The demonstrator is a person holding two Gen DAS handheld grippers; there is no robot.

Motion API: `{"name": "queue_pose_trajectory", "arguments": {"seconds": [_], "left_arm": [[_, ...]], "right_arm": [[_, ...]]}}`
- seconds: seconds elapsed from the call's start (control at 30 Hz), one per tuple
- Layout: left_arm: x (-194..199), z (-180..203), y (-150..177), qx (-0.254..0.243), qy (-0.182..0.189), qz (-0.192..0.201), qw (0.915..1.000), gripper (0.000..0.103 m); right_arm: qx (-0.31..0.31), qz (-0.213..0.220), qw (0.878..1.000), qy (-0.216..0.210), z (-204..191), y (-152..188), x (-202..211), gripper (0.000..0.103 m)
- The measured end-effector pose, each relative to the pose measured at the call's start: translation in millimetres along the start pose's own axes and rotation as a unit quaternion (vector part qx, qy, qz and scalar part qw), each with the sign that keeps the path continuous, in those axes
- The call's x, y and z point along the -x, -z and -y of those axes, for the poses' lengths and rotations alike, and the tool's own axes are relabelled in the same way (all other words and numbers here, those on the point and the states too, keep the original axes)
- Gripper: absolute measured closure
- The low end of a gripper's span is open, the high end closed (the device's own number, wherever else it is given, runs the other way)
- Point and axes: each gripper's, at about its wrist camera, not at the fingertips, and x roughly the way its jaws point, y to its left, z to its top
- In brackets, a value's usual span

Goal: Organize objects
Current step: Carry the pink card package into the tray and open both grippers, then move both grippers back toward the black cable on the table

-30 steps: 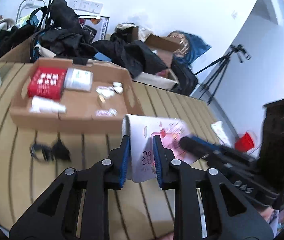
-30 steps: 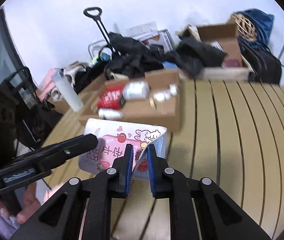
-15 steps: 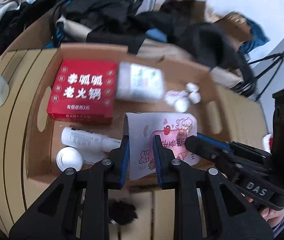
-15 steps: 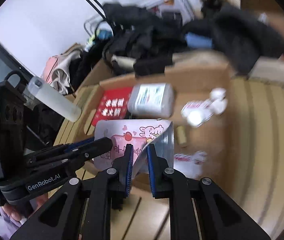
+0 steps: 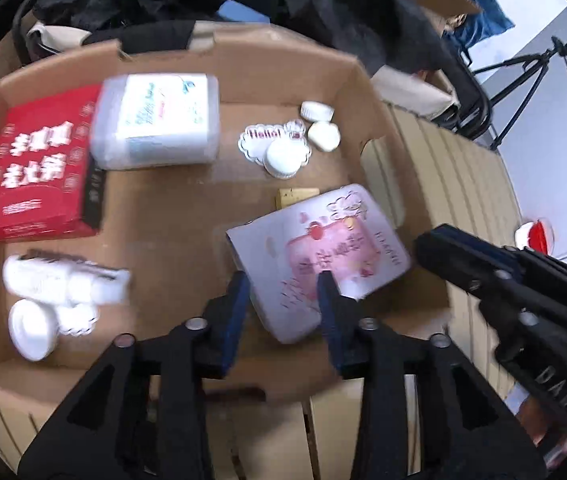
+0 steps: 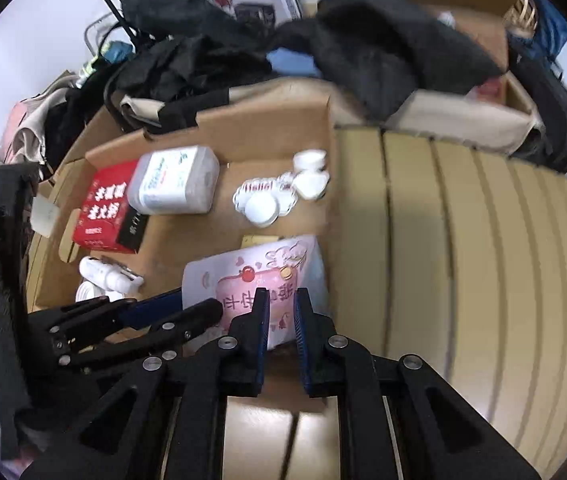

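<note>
Your left gripper (image 5: 283, 292) has just been opening (pink packet (image 5: 319, 256) between its parted jaws, unpressed); your right gripper (image 6: 281, 312) pinches the packet's edge, low inside the cardboard box (image 5: 243, 48), near the white caps (image 5: 283, 156).

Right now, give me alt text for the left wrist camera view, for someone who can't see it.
The left gripper, fingers just opened, straddles the near edge of a pink and white packet lying in a cardboard box. The box also holds a red carton, a white jug, bottle caps and a small white bottle. The right gripper reaches in from the right.
</note>
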Motion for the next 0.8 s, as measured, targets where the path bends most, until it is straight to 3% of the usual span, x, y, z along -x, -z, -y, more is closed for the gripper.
{"name": "queue_pose_trajectory", "arguments": {"seconds": [0.03, 0.13, 0.2, 0.3, 0.4, 0.43, 0.5, 0.53, 0.57, 0.7, 0.8], "left_arm": [[11.1, -0.7, 0.5, 0.000, -0.003, 0.008, 1.0000, 0.068], [64.1, -4.0, 1.2, 0.001, -0.019, 0.046, 0.9988, 0.051], [109.7, -3.9, 1.0, -0.003, -0.033, 0.078, 0.9964, 0.032], [165.5, 0.8, 1.4, -0.014, -0.073, 0.109, 0.9912, 0.014], [210.9, 6.0, 12.8, -0.017, -0.100, 0.134, 0.9857, 0.011], [223.4, 6.5, 20.4, -0.019, -0.107, 0.140, 0.9841, 0.009], [241.4, 9.2, 38.2, -0.024, -0.124, 0.148, 0.9810, 0.006], [247.1, 10.5, 46.7, -0.029, -0.129, 0.151, 0.9796, 0.006], [253.2, 11.9, 58.8, -0.040, -0.136, 0.156, 0.9775, 0.005], [263.6, 10.7, 112.1, -0.054, -0.194, 0.175, 0.9637, 0.002], [272.1, 10.5, 171.4, -0.063, -0.167, 0.203, 0.9628, 0.000]], "right_arm": [[0.005, 0.007, 1.000, -0.002, -1.0, -0.9, 13.1, 0.087], [0.014, 0.026, 1.000, -0.007, -9.6, -5.3, 44.0, 0.087], [0.019, 0.039, 0.999, -0.013, -18.4, -6.6, 69.7, 0.087], [0.034, 0.064, 0.997, -0.009, -29.4, -4.8, 118.3, 0.087], [0.043, 0.088, 0.995, -0.008, -39.0, 0.3, 162.0, 0.085], [0.047, 0.099, 0.994, -0.006, -43.3, 4.2, 179.3, 0.080], [0.054, 0.113, 0.992, -0.002, -49.1, 12.4, 201.9, 0.056], [0.057, 0.115, 0.992, -0.002, -51.2, 16.9, 208.7, 0.027], [0.062, 0.118, 0.991, -0.003, -54.2, 23.7, 215.5, 0.016], [0.090, 0.136, 0.987, 0.010, -66.8, 71.0, 238.7, 0.015], [0.104, 0.171, 0.980, -0.001, -71.6, 122.2, 255.0, 0.015]]}}
